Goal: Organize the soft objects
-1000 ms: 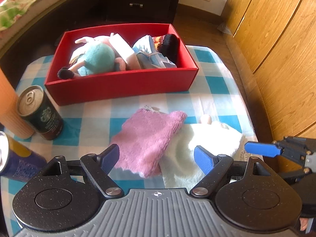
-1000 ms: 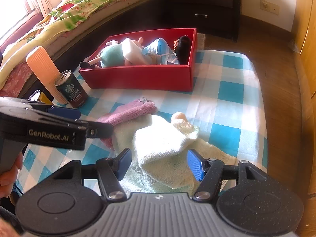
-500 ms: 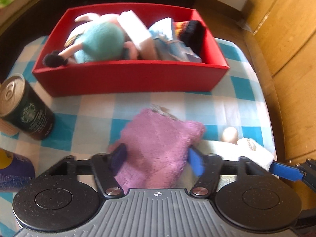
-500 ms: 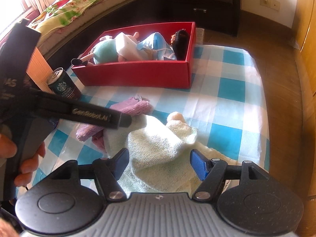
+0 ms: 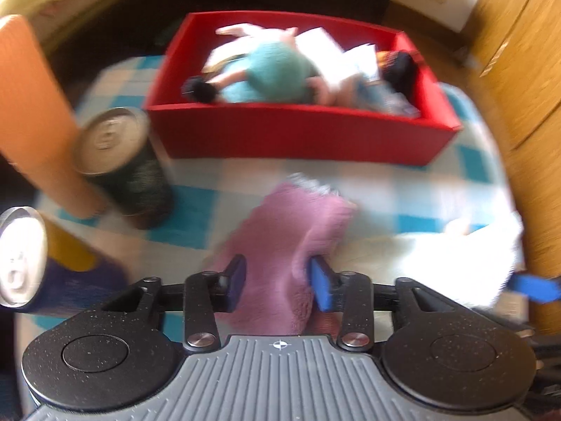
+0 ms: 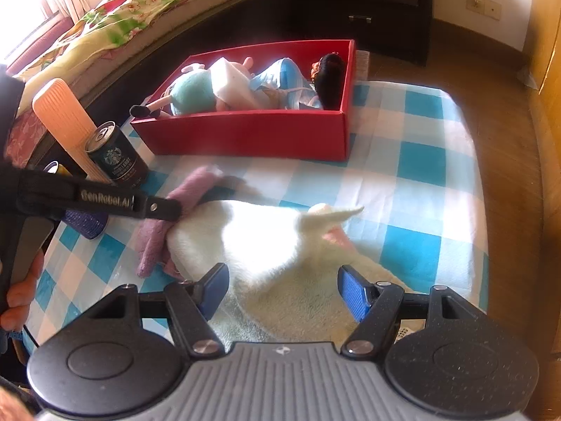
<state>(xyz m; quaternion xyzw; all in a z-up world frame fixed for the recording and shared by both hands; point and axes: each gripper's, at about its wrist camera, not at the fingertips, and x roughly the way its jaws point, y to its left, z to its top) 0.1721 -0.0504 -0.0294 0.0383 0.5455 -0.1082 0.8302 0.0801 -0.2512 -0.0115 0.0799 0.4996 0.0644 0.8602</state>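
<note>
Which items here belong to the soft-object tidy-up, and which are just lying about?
Job:
purple cloth, between the closing left jaws
white towel
red box
plush toys in it

Lying about:
dark can
orange block
yellow-and-blue can

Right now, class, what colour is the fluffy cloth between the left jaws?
Purple-pink; the fluffy cloth shows best in the left wrist view.

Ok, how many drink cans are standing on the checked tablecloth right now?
2. A dark green can stands beside the orange ribbed block, left of the red box. A blue and yellow can stands nearer, at the cloth's left edge. Others may sit out of view.
</note>
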